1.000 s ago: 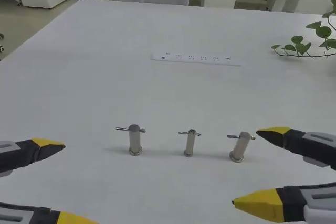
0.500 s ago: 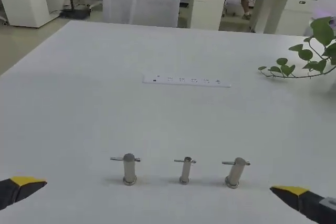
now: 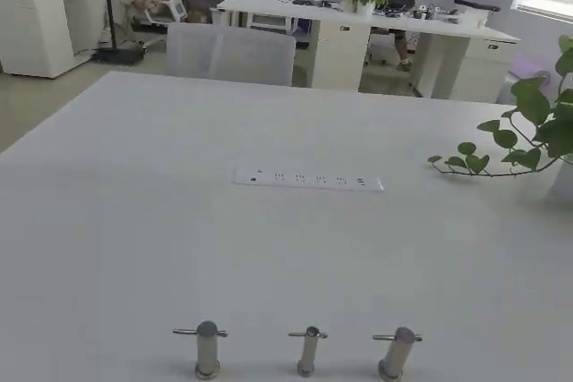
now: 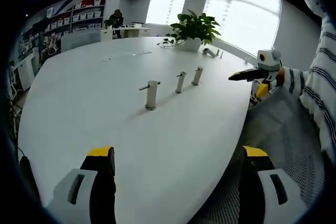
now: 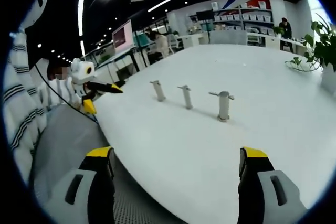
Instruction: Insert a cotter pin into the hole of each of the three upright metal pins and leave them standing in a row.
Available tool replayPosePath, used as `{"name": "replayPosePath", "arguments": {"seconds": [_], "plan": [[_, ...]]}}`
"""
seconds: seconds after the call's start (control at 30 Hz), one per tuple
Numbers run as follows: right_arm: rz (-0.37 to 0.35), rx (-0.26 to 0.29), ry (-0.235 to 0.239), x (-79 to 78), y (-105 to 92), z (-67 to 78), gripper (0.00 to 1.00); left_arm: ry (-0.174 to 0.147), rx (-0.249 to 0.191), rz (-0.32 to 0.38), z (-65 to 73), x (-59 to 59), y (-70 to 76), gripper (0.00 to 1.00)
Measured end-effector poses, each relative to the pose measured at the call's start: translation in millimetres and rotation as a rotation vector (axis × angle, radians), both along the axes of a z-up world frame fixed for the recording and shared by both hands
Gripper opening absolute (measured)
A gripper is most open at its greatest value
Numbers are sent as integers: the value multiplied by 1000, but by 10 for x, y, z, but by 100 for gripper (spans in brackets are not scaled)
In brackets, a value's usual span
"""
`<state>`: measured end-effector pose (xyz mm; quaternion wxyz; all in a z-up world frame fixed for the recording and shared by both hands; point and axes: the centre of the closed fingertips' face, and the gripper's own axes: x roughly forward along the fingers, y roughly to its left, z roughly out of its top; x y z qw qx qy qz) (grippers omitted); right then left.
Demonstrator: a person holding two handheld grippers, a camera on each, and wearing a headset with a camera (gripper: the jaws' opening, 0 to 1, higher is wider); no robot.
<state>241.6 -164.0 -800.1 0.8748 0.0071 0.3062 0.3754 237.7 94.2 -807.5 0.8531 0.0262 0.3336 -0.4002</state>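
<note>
Head view has tilted up since a second ago: the three pins then stood mid-picture with yellow jaw tips flanking them, and now they stand along the bottom edge of the picture. The row itself has not changed. The left pin (image 3: 207,351), middle pin (image 3: 308,352) and right pin (image 3: 395,355) stand upright on the white table (image 3: 269,257), each with a cotter pin (image 3: 185,332) through its head. Farther back lie a power strip (image 3: 309,180) and, at the right, a leafy plant (image 3: 537,123).

Left gripper view shows the left gripper (image 4: 177,153) at the table's near edge, jaws wide apart, the row well ahead of it. Right gripper view shows the right gripper (image 5: 177,153) likewise spread, with the pins well apart from its tips, farther in on the table.
</note>
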Motion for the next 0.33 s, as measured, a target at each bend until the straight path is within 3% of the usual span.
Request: {"name": "replayPosePath", "arguments": {"seconds": [0.1, 0.17, 0.33], "plan": [[-7, -18, -7, 4, -15, -7, 100, 3, 10, 7, -14, 0, 35, 99], [-12, -23, 3, 0, -20, -27, 100, -13, 26, 27, -14, 33, 84, 99], [0, -38, 23, -23, -5, -85, 100, -4, 28, 46, -19, 28, 121, 99]]}}
